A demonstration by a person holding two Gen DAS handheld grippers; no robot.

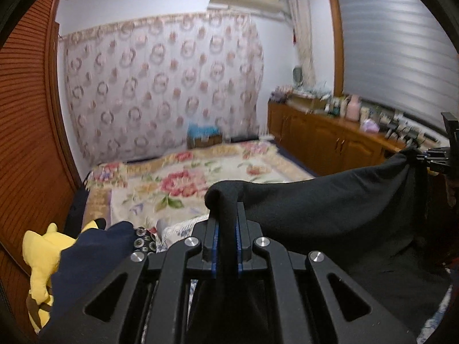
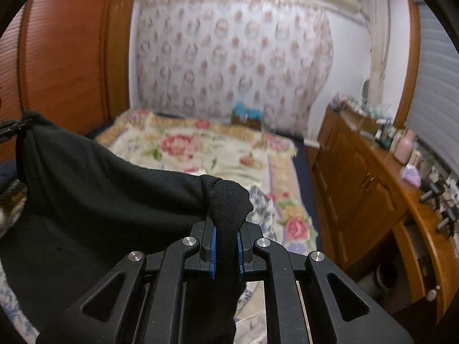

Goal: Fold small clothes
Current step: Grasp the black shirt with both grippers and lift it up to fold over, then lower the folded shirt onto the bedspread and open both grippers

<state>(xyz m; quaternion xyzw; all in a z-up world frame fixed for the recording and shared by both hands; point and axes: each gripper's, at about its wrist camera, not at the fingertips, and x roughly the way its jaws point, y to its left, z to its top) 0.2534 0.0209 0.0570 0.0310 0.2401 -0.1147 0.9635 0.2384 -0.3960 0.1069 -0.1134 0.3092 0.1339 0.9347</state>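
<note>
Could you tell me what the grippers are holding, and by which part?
One black garment, stretched between them: each gripper's jaws pinch a bunched bit of its upper edge.

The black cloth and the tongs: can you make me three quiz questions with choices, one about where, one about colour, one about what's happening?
1. Where is the yellow plush toy in the left wrist view?
A. lower left
B. upper right
C. on the cabinet

2. What colour is the cloth in the tongs?
A. red
B. black
C. white

3. How do the left tongs and right tongs stand?
A. both wide open
B. one open
C. both shut on the cloth

Answers: 1 A, it sits by the frame's lower left edge; 2 B, it looks black in both views; 3 C, cloth is pinched between each pair of pads.
</note>
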